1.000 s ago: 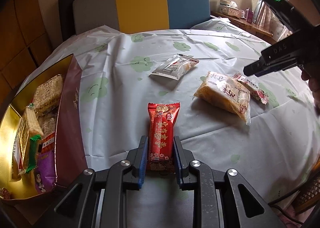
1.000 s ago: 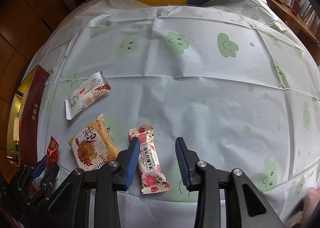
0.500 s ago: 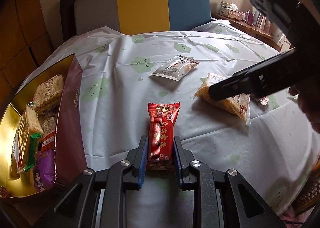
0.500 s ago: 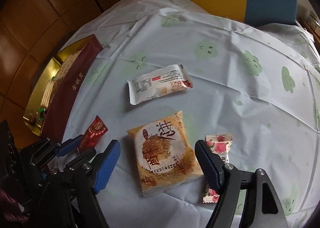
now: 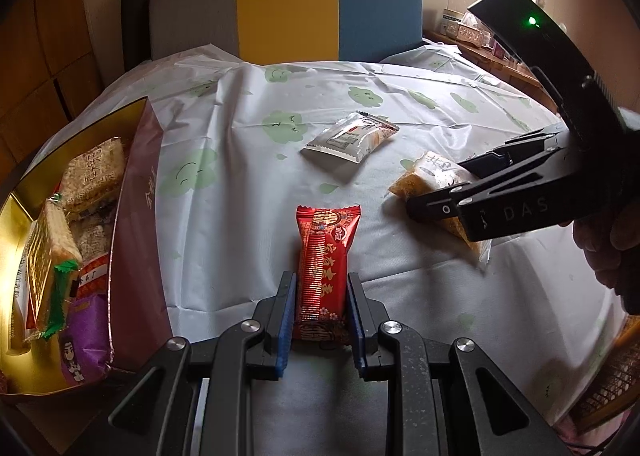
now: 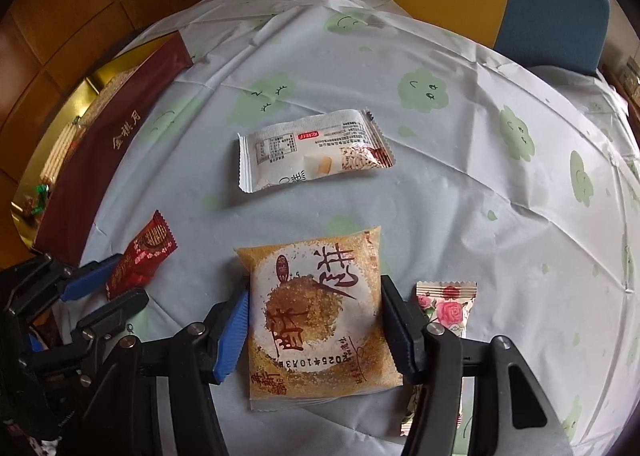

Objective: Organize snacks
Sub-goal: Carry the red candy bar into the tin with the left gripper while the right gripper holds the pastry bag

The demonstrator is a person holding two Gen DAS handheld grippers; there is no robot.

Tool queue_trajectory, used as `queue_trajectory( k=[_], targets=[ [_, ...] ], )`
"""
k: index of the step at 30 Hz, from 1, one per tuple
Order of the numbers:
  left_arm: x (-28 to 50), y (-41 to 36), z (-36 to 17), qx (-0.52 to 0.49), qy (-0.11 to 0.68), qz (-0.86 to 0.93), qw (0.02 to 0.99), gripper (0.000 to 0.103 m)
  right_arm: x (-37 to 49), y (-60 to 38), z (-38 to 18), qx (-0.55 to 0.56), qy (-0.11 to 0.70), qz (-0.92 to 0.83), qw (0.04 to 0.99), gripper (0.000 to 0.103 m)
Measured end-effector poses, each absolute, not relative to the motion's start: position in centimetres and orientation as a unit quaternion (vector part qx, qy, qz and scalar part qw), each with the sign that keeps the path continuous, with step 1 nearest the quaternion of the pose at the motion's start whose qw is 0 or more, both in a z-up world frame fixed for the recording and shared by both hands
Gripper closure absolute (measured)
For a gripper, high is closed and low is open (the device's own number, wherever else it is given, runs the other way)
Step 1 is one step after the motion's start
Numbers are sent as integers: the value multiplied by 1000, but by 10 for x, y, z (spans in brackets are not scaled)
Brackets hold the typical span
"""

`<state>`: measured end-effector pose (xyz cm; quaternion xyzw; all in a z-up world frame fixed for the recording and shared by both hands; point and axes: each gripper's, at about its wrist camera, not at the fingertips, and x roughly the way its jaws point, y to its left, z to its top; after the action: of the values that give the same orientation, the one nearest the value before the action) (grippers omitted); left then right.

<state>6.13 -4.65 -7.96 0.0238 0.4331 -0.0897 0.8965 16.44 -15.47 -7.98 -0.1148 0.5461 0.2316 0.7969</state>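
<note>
**Two grippers on two packets, box waiting at the side**

Gripping a red packet (image 5: 326,256) by its near end, the left gripper (image 5: 321,318) has both blue pads pressed against the wrapper; the packet lies flat on the tablecloth (image 5: 248,159), just beside the box's (image 6: 116,135) maroon wall. The right gripper (image 6: 316,330) straddles the orange packet (image 6: 316,312), jaws set wide at its two side edges; whether the pads already press on it I cannot tell.

Handling, as judged: all the packets look light, in crinkly film, likely slippery. The orange packet looks soft and crumbly inside, so hold it across the flat middle, lightly. The red one is narrow and stiffer; an end hold should serve.

Count outside the box: four.
- one red packet, nearest the box
- one orange packet, farther from the box
- one white packet (image 6: 312,151), lying farther up the table than the orange one
- one rose-print candy (image 6: 444,304), farthest from the box, partly under the right gripper's outer finger

Inside the box: several packets, overlapping; exact count unclear.
</note>
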Motion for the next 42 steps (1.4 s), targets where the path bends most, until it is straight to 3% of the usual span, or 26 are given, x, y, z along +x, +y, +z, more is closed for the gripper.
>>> queue_trajectory(
  k=[8,21,33,42],
  targets=[
    [60,-46,-69,10,445,-95,891,79,164,-154,-82,-122,541,235,798,41],
    [44,-44,-20,8,399,-86,913,79,160,-154,-81,-132,531,236,803,41],
    [38,77,18,-109,362,72,923,79,155,-152,-80,-155,516,234,809,41],
    [28,159,-21,-166,396,170,887,77,153,-150,-79,-156,513,232,811,41]
  ],
)
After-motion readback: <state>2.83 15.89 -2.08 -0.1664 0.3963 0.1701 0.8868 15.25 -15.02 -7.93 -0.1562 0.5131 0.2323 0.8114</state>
